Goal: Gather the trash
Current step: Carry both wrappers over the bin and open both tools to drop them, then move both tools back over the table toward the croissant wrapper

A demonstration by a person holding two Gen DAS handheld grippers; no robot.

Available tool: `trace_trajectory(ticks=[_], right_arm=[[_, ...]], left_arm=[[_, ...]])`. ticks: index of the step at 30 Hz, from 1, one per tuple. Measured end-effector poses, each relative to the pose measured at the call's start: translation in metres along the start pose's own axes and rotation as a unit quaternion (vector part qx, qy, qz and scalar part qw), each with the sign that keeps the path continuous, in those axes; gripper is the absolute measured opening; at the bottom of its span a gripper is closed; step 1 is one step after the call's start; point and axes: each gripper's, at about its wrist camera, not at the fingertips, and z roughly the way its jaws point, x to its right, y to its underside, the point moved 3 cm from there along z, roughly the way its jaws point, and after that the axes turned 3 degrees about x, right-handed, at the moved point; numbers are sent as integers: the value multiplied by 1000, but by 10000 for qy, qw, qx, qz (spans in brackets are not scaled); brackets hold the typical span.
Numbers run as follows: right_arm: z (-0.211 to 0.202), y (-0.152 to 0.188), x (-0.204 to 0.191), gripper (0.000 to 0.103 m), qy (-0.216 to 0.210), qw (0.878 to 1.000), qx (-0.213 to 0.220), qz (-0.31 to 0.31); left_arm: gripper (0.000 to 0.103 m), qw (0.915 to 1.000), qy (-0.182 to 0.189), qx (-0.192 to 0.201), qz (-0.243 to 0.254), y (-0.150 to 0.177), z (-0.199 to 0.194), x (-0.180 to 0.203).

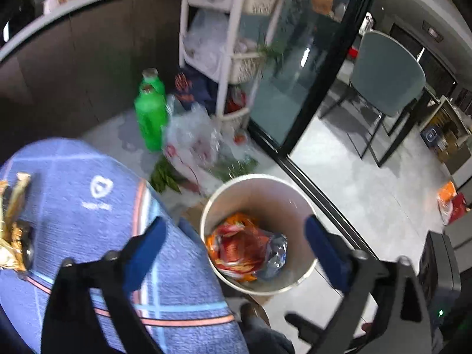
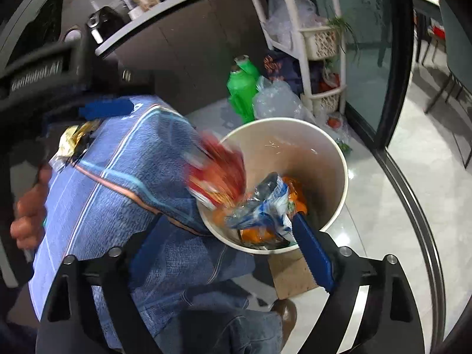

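1. Both tools are over the round white plastic trash bin, which sits on the pale glossy floor tiles. The left gripper has its 2 blue fingers spread wide with nothing between the pads. Same for the right gripper: jaws apart, nothing clamped.
2. Trash so far: in the left view, a crumpled red-orange snack wrapper and a silvery-blue foil wrapper lie at the bottom of the bin. In the right view a red wrapper is blurred at the bin's 9 o'clock rim, touching neither finger.
3. What crowds the bin: a blue checked cloth covers something bulky right at its 9 o'clock side, nearly touching the rim. A gold crinkled wrapper lies on that cloth, far left.
4. At 12 o'clock beyond the bin: 2 green plastic bottles standing upright side by side, a heap of clear plastic bags, some green vegetables on the floor, then a white tiered plastic rack.
5. At 3 o'clock: a black-framed glass sliding door, 1 grey-green chair past it, and 1 orange-red packet on the floor.
6. A piece of brown cardboard lies under the bin's near edge.
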Motion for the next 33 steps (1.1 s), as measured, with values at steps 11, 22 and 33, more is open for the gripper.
trace_trajectory(ticks=[11,22,33], right_arm=[[-25,-7,-20,95,-24,9997,231,-46],[-71,-23,-76,95,-110,9964,655,-520],[-83,-21,-150,95,-423,9906,652,-1122]], left_arm=[[100,9992,-121,297,-222,-2,-41,-12],[100,9957,-532,574,-497,14,-128,-42],[100,9862,-1027,700,-1093,81,-216,-119]])
